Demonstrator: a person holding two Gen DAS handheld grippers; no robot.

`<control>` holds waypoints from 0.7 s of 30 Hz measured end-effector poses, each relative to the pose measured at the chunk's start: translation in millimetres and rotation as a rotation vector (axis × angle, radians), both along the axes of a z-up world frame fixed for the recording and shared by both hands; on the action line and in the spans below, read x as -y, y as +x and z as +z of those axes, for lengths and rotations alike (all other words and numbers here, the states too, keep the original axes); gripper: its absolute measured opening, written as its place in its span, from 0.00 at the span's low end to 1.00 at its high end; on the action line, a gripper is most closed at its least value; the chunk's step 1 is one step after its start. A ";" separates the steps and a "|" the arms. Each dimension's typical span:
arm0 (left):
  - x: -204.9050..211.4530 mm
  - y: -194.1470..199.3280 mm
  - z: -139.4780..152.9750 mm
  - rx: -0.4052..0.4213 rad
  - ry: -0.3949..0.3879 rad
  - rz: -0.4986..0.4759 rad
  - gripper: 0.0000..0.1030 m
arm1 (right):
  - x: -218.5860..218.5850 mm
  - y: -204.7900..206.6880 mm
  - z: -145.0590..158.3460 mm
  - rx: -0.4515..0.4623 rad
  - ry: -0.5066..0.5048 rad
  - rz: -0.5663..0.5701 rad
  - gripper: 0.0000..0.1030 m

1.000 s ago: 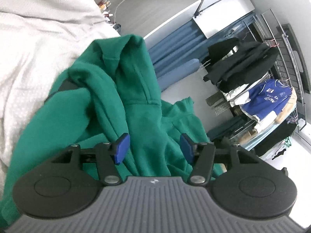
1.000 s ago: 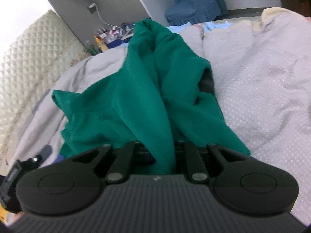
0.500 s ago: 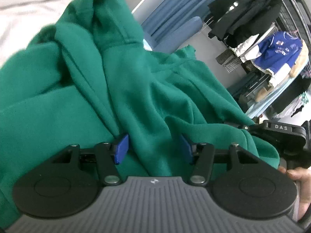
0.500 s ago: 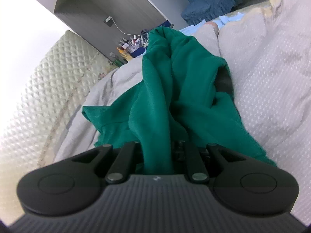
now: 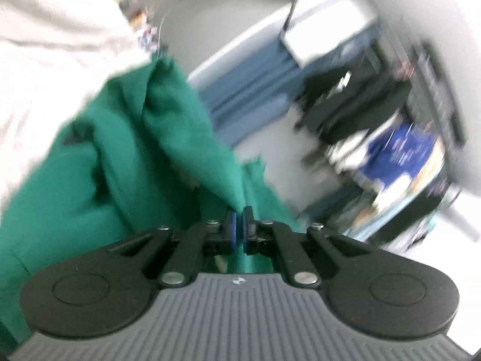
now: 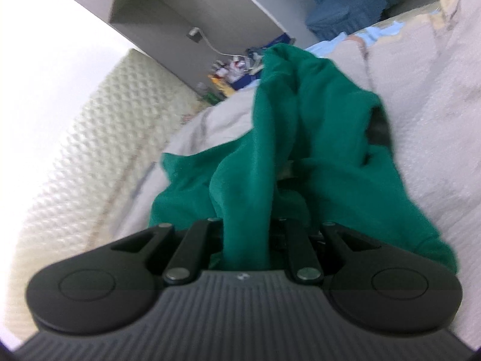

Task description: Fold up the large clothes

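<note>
Left wrist view: our left gripper [image 5: 239, 224] has just snapped closed on a thin fold of the green hoodie [image 5: 126, 156] bunched on the pale bedspread [image 5: 45, 45]; our right gripper [image 6: 245, 240] clamps another fold. That thin pinch could slip when we lift.

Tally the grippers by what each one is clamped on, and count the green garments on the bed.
Grippers shut on the green hoodie: 2, the left gripper and the right gripper
Grippers open: 0
Green garments on the bed: 1
Total: 2 grippers, 1 garment
</note>
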State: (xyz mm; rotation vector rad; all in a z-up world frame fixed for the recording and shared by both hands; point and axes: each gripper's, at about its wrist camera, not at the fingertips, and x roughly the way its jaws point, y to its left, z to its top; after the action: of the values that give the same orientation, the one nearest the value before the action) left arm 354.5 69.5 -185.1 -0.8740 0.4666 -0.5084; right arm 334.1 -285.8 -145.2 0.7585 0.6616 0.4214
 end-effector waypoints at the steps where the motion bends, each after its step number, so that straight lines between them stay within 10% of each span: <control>1: -10.7 -3.8 3.0 0.015 -0.034 0.019 0.04 | -2.6 -2.0 2.0 0.004 0.025 0.011 0.14; 6: -49.6 -23.3 5.6 0.009 -0.147 0.071 0.04 | -18.4 -15.1 5.8 0.010 0.060 0.046 0.15; 11: -50.4 -26.1 -7.2 -0.099 -0.063 0.076 0.04 | -39.6 -23.2 -8.0 -0.075 -0.118 0.031 0.16; 21: -18.2 -12.8 -30.3 -0.280 0.347 0.078 0.04 | -46.3 -18.3 -29.6 -0.163 -0.228 0.018 0.15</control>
State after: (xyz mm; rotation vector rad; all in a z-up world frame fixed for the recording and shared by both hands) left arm 341.7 87.7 -215.3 -0.6262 0.7488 -0.2226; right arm 315.8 -239.6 -174.7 0.5744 0.8544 0.2959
